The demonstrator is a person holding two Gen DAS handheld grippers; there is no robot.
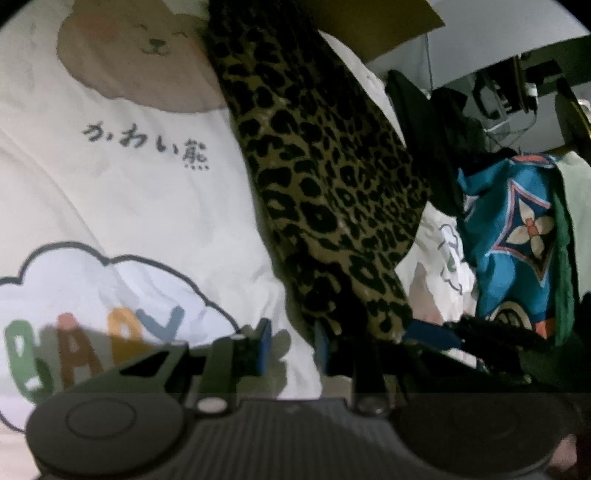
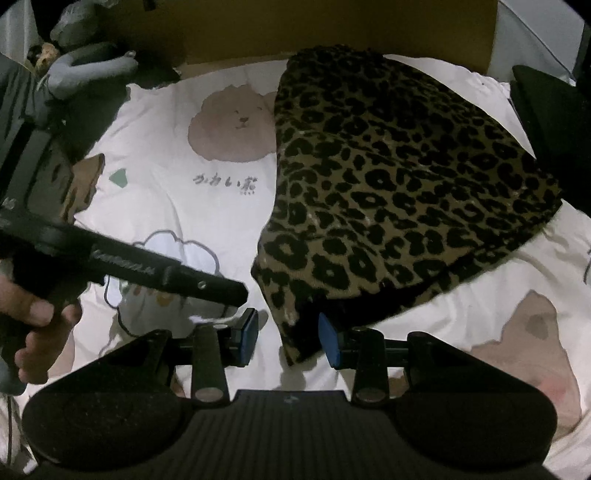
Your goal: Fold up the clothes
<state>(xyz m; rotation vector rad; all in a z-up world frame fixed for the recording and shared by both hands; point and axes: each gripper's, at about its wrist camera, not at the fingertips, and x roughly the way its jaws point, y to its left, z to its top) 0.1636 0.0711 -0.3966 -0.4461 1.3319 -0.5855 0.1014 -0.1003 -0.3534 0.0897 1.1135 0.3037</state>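
A leopard-print garment lies folded on a white bedsheet printed with bears and clouds. My right gripper is open, its blue pads on either side of the garment's near corner, not pinching it. My left gripper is open just above the sheet, with the near end of the leopard garment at its right pad. The left gripper's body and the hand holding it show in the right wrist view, left of the garment.
A pile of other clothes, among them a blue patterned cloth and dark garments, lies to the right of the garment. A cardboard box stands behind the bed. A grey plush toy sits at the far left.
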